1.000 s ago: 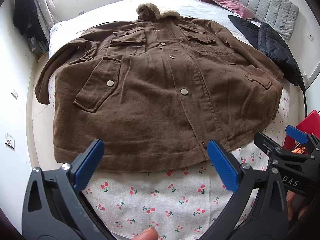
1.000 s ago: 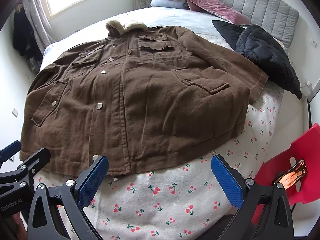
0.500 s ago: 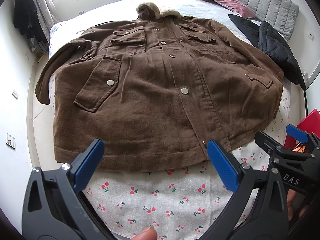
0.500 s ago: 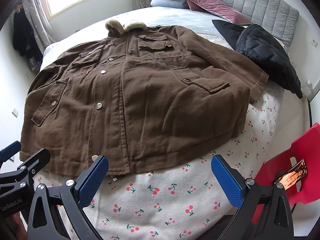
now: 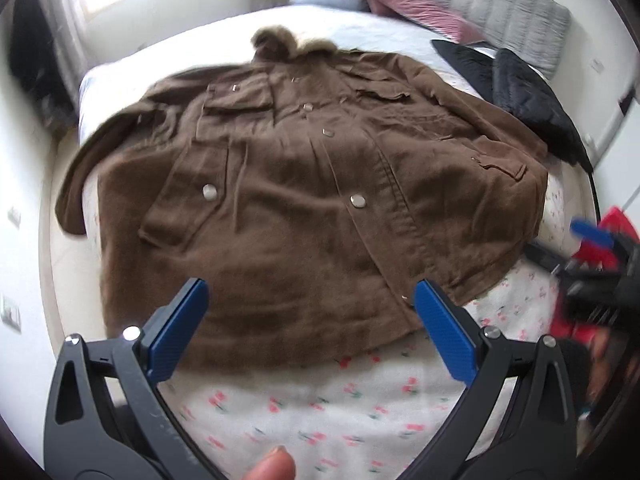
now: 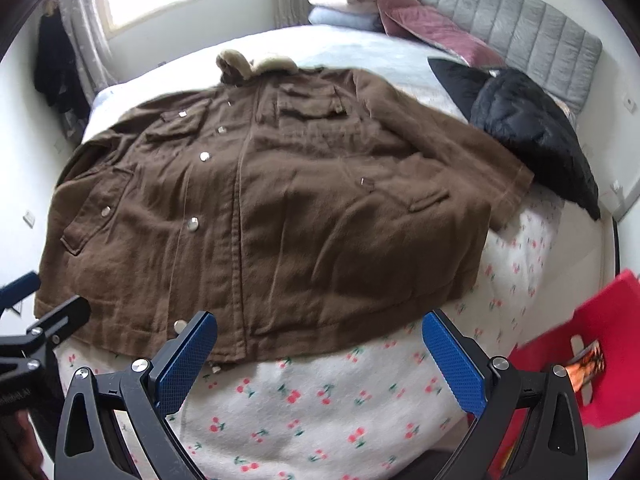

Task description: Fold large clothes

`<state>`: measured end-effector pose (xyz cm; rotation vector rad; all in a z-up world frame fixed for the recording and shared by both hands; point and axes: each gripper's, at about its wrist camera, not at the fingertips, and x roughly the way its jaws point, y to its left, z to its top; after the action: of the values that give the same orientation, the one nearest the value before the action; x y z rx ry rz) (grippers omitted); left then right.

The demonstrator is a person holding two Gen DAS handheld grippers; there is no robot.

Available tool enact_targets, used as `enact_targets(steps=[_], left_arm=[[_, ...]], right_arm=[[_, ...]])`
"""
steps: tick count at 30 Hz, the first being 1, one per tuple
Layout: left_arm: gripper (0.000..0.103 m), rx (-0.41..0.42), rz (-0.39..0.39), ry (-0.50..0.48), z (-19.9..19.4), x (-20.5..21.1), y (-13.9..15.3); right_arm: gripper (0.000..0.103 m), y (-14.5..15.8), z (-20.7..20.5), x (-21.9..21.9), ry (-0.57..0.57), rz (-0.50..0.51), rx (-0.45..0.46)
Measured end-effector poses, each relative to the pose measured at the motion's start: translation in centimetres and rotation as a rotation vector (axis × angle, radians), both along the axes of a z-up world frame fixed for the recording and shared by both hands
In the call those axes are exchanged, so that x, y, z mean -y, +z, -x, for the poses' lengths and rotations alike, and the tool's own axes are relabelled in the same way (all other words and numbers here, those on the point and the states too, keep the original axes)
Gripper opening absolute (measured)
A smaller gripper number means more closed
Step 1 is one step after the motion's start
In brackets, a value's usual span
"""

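A large brown coat (image 5: 304, 200) with snap buttons, flap pockets and a fur collar lies spread flat, front up, on the bed; it also shows in the right wrist view (image 6: 272, 208). My left gripper (image 5: 308, 320) is open and empty, hovering over the coat's bottom hem. My right gripper (image 6: 320, 344) is open and empty, just above the hem to the right. Each gripper shows at the edge of the other's view.
The bed has a cherry-print sheet (image 6: 304, 400) at the near end. A black puffy jacket (image 6: 532, 132) lies on the right of the bed, pillows (image 6: 400, 12) at the head. A red chair (image 6: 600, 344) stands at the right.
Both grippers have moved forward toward the coat's hem; the hem now lies between the left fingertips. Both stay open. The coat has not moved.
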<state>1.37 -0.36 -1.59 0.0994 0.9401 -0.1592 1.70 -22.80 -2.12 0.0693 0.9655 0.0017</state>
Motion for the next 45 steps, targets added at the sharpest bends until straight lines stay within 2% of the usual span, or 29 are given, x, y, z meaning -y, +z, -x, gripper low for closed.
enact_targets(steps=[2, 6, 8, 11, 15, 18, 23, 28, 31, 32, 33, 34, 35, 36, 37, 39, 41, 43, 45], left_arm=[[0.102, -0.003, -0.050, -0.017, -0.6, -1.2, -0.1], [0.102, -0.065, 0.035, -0.037, -2.4, -5.1, 0.6], [0.102, -0.099, 0.082, -0.032, -3.3, -7.7, 0.8], [0.102, -0.151, 0.131, 0.010, -4.2, -10.8, 0.3], [0.102, -0.221, 0.261, 0.047, -5.4, -15.6, -1.5], [0.102, -0.205, 0.359, 0.050, -6.0, -18.8, -2.6], [0.101, -0.204, 0.577, 0.071, -7.0, -23.5, -5.3], [0.097, -0.221, 0.741, 0.004, -8.5, -24.0, -7.7], [0.094, -0.229, 0.833, -0.018, -9.3, -23.5, -8.4], [0.087, -0.237, 0.871, -0.026, -9.6, -23.1, -8.5], [0.078, -0.248, 0.896, -0.030, -9.6, -22.7, -8.7], [0.073, -0.261, 0.909, -0.028, -9.6, -22.2, -8.8], [0.061, -0.274, 0.911, -0.034, -9.4, -21.7, -8.8], [0.053, -0.295, 0.917, -0.059, -9.1, -21.1, -8.8], [0.048, -0.304, 0.914, -0.072, -8.7, -20.6, -8.7], [0.025, -0.310, 0.875, -0.085, -7.6, -19.9, -8.0], [0.020, -0.304, 0.859, -0.083, -6.3, -19.7, -6.7], [0.015, -0.269, 0.858, -0.087, -5.1, -20.0, -5.1], [0.012, -0.213, 0.890, -0.087, -3.7, -21.0, -2.7]], right_arm=[[0.103, 0.2, -0.2, 1.4, 0.046, 0.002, 0.038], [0.103, -0.3, -1.5, 4.8, 0.088, 0.037, 0.010], [0.103, -0.7, -2.2, 6.9, 0.096, -0.005, -0.022], [0.103, -1.2, -3.2, 10.7, 0.110, -0.121, -0.065], [0.103, -1.9, -4.1, 13.5, 0.135, -0.122, -0.086], [0.103, -3.0, -5.1, 15.0, 0.167, -0.146, -0.100], [0.103, -6.4, -7.6, 17.2, 0.187, -0.286, -0.141], [0.096, -10.4, -11.3, 18.6, 0.172, -0.521, -0.191], [0.096, -11.3, -12.4, 18.0, 0.169, -0.583, -0.183], [0.096, -11.4, -12.5, 17.7, 0.164, -0.595, -0.181], [0.091, -11.5, -12.6, 17.4, 0.157, -0.616, -0.177], [0.073, -11.6, -12.5, 17.1, 0.159, -0.653, -0.175], [0.061, -11.6, -12.4, 16.7, 0.165, -0.691, -0.179], [0.037, -11.5, -12.1, 16.5, 0.163, -0.714, -0.177], [0.030, -11.0, -11.4, 16.2, 0.152, -0.697, -0.162], [0.018, -10.3, -10.2, 15.8, 0.139, -0.675, -0.146], [0.013, -9.2, -8.6, 15.9, 0.110, -0.702, -0.123], [0.010, -7.2, -6.9, 15.9, 0.114, -0.721, -0.061], [0.009, -4.8, -5.4, 16.1, 0.123, -0.734, 0.002]])
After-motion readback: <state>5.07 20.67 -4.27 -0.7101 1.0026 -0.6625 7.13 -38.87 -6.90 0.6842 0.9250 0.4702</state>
